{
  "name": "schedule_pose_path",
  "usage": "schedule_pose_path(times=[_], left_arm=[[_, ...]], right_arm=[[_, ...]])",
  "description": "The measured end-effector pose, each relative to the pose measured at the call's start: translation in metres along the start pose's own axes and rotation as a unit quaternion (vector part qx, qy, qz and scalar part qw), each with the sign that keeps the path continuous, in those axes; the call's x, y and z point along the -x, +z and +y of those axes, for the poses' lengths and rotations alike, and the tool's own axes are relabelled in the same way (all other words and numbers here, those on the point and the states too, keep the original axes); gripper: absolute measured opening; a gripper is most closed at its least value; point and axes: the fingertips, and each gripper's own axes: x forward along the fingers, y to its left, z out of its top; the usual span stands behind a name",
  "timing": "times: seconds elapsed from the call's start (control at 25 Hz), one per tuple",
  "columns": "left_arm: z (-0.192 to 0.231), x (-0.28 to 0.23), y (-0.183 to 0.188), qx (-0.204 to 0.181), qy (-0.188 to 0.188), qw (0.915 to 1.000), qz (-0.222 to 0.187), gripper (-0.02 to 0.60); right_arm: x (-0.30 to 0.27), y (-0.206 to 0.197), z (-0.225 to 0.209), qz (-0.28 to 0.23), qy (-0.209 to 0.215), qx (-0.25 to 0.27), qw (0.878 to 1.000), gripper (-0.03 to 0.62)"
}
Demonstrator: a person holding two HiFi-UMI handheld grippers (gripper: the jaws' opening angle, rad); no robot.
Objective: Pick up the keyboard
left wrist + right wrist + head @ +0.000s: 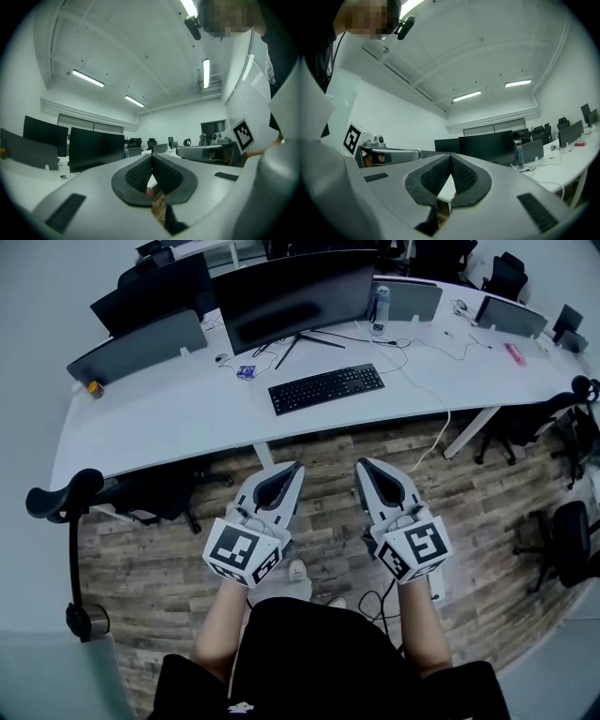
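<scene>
Approach step. Keyboard point(326, 388) lies on the white surface point(169, 418) at upper centre, below the monitor point(295, 298). Left gripper point(291, 472) and right gripper point(367, 470), both pressed together and empty, hover short of it; next they must open and reach it.

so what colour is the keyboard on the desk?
Black keyboard, lying on the white desk. The head view shows it best.
</scene>
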Motion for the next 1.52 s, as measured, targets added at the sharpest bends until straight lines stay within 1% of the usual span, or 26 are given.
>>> schedule_pose_path(times=[0.12,0.4,0.84,1.04,1.28,1.52], left_arm=[[0.02,-0.01,0.002,0.001,-0.006,1.0,-0.004,0.005],[0.069,-0.025,0.0,0.015,-0.016,0.9997,-0.013,0.005],[0.125,-0.038,-0.008,0.03,-0.043,0.9985,-0.013,0.005],[0.136,-0.051,-0.011,0.034,-0.058,0.9977,-0.01,0.005],[0.138,-0.074,-0.018,0.041,-0.076,0.9963,-0.003,0.005],[0.135,-0.104,-0.026,0.042,-0.081,0.9958,0.006,0.005]], right_arm=[[-0.02,0.001,-0.007,0.001,-0.005,-0.013,1.0,0.005],[-0.066,-0.003,-0.014,0.021,-0.029,0.016,0.999,0.005],[-0.115,-0.015,-0.018,0.04,-0.06,0.027,0.997,0.005],[-0.124,-0.017,-0.028,0.047,-0.077,0.028,0.996,0.005],[-0.128,-0.019,-0.047,0.049,-0.092,0.026,0.994,0.005],[-0.133,-0.023,-0.079,0.04,-0.098,0.006,0.994,0.005]])
